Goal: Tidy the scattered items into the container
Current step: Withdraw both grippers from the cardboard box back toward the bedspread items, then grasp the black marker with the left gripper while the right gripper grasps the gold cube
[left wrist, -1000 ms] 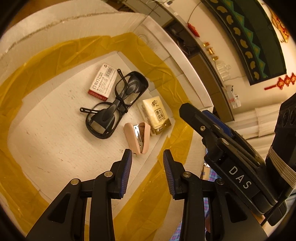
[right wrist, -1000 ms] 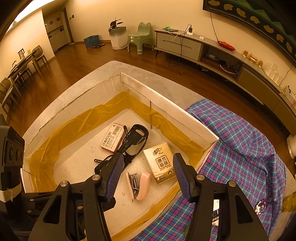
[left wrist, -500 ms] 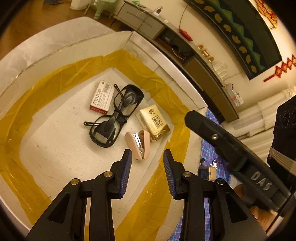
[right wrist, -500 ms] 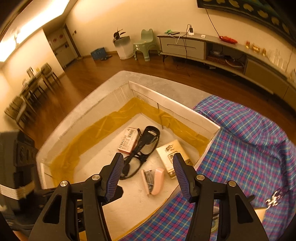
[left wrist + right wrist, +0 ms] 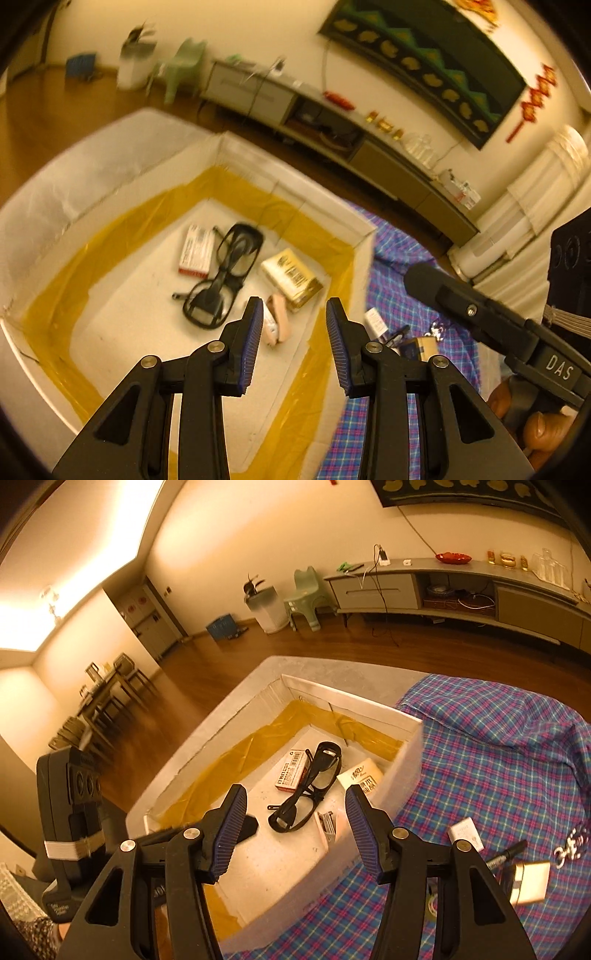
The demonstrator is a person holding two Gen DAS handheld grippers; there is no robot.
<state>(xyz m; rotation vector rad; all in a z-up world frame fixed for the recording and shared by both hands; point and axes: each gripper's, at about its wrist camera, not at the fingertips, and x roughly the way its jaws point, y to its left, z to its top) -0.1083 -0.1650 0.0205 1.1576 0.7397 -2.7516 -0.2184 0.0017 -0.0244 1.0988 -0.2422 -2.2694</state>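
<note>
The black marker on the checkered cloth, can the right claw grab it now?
Probably yes. The black marker lies in the open on the checkered cloth, outside the white box. The right claw is open and empty, and nothing covers the marker. A small white box lies close beside it.

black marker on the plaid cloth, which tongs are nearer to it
Right. The right tongs hang over the box's near wall, beside the black marker on the cloth; the left tongs sit farther over the box interior.
</note>
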